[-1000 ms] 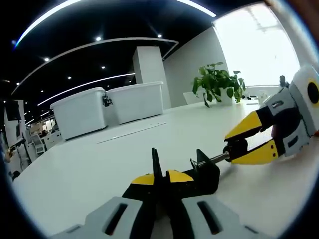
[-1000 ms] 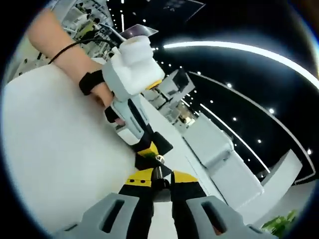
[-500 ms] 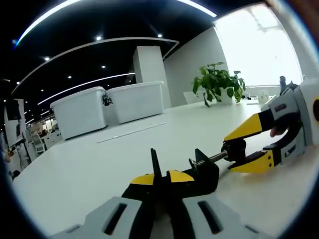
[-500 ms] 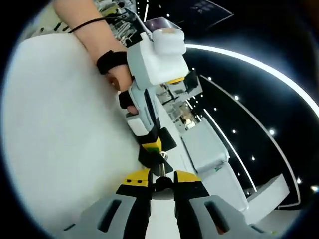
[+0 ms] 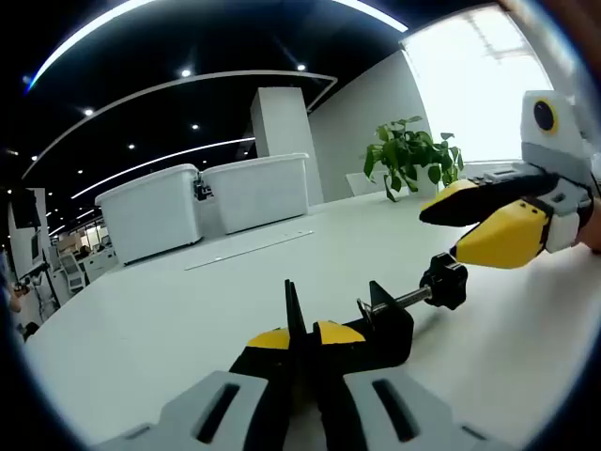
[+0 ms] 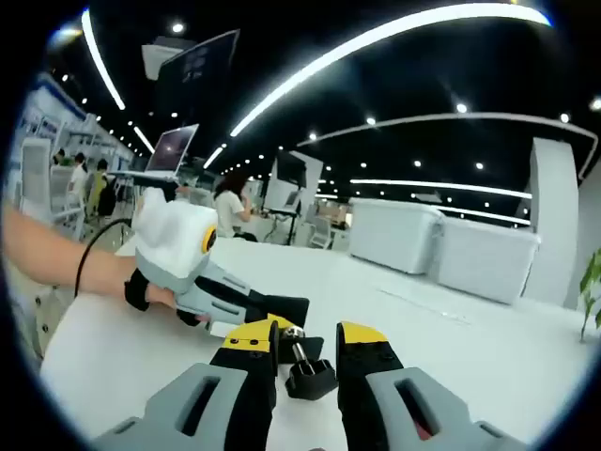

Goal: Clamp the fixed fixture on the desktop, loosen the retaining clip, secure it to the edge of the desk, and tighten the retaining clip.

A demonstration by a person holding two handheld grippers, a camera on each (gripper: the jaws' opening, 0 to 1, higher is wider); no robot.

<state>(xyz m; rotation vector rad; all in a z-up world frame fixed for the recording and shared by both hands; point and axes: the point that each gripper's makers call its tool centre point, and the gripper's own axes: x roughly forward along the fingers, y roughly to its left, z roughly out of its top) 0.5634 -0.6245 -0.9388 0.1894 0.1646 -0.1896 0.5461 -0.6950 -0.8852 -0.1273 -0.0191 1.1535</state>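
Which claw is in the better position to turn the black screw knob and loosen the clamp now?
Right claw: open and free beside the knob, while the left claw grips the clamp body.

I am looking into a large open-plan office. A dark ceiling carries curved light strips (image 5: 178,85) and spotlights, a long white worktop (image 5: 188,310) runs ahead, a potted plant (image 5: 410,155) stands by a bright window (image 5: 479,85), and people sit at monitors (image 6: 174,148) in the distance.
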